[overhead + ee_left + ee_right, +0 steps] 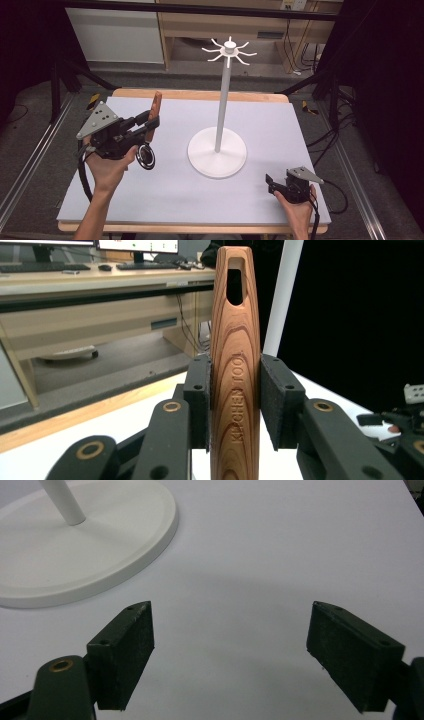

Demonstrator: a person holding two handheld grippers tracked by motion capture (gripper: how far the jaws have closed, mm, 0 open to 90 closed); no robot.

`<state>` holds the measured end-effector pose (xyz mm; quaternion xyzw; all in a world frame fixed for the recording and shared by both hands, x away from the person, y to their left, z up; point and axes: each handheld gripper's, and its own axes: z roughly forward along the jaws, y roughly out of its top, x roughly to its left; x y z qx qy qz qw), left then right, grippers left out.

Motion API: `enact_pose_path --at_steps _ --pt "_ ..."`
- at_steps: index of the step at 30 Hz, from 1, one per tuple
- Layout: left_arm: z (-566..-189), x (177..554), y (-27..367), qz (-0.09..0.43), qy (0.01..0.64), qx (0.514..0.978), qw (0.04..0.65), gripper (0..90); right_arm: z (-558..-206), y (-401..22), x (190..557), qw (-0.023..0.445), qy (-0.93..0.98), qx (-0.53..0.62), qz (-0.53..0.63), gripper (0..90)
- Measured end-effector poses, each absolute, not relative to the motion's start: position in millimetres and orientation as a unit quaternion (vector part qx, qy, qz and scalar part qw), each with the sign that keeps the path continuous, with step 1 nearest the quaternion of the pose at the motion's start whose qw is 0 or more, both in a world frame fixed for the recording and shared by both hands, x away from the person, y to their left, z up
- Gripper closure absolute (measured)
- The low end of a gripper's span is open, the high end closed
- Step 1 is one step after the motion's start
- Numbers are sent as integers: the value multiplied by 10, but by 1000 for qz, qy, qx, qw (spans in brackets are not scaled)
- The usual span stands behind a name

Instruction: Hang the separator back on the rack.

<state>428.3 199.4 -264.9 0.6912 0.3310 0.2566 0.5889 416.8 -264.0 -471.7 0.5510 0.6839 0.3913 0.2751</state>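
White-topped desk (280,125) with wood edge, white stand (218,150) at centre, grey floor, wooden shelving behind, left hand-held gripper (150,121) clamping wooden handle (235,365), right hand-held gripper (230,655) jaws apart.

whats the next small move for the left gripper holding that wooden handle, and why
Probably lift the left gripper toward the stand's hooks: its jaws clamp the wooden handle, whose hanging slot points up, and the hooks sit well above and to the right of it.
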Motion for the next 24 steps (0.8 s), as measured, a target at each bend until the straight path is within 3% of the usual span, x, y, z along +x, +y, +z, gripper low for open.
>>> enact_pose_path --at_steps 24 --pt "-2289 4372 1642 261 296 688 609 672 -4716 -2662 4170 274 684 549 395 194"
